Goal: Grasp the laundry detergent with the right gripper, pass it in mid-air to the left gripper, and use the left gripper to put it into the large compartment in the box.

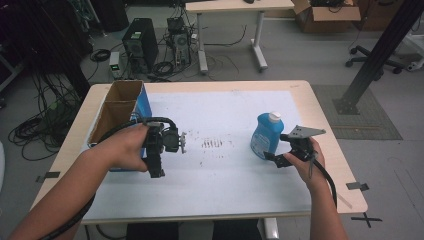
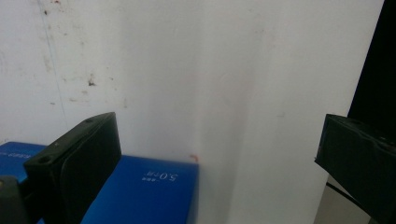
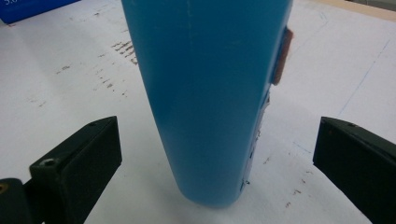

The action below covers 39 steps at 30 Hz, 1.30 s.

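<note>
A blue bottle (image 1: 263,136) with a white cap stands upright on the white sheet at the table's right. My right gripper (image 1: 274,159) is open at its near side. In the right gripper view the bottle (image 3: 205,93) rises between the two black jaws, which stand wide apart and clear of it. My left gripper (image 1: 159,165) is held over the sheet beside the blue cardboard box (image 1: 122,107), pointing down. It is open with nothing between its jaws. The left gripper view looks down on the white sheet (image 2: 187,70) and a blue corner of the box (image 2: 149,186).
The open-topped box stands at the table's left edge. Dark scuff marks (image 1: 212,144) stain the sheet's middle. Past the table lie computer towers (image 1: 140,45), cables, a second table, a black post (image 1: 380,50) and a cardboard carton (image 1: 327,15).
</note>
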Each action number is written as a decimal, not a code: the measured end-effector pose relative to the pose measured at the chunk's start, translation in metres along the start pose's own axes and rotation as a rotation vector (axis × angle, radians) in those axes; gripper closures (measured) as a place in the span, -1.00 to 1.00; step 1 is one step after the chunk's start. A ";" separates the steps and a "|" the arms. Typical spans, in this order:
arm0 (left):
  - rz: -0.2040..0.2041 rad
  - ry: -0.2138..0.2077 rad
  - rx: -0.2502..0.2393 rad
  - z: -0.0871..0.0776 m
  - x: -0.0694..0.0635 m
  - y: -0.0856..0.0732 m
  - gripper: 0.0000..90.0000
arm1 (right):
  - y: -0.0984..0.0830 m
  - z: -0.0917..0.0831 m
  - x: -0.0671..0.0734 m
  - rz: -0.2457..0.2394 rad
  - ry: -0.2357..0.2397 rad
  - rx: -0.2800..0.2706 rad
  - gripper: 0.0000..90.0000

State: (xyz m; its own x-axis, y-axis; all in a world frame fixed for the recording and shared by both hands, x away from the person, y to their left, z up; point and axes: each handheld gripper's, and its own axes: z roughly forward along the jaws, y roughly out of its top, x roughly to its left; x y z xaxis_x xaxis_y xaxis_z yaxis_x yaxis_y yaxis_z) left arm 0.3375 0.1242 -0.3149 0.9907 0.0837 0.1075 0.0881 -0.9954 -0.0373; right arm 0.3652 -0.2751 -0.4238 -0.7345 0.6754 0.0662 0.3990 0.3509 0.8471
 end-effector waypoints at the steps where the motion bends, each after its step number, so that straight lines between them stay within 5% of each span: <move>1: -0.001 0.002 -0.005 0.000 0.000 0.000 -1.00 | 0.000 0.001 0.000 0.003 0.000 -0.006 -0.98; 39: 0.004 0.002 -0.004 0.002 -0.001 0.000 -0.99 | 0.002 0.022 0.013 0.054 -0.104 -0.124 -0.99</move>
State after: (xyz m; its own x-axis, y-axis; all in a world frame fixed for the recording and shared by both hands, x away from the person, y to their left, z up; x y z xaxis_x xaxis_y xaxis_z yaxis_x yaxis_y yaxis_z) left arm 0.3362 0.1240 -0.3171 0.9909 0.0795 0.1090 0.0836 -0.9959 -0.0336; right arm 0.3682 -0.2514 -0.4326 -0.6506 0.7568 0.0636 0.3603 0.2339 0.9030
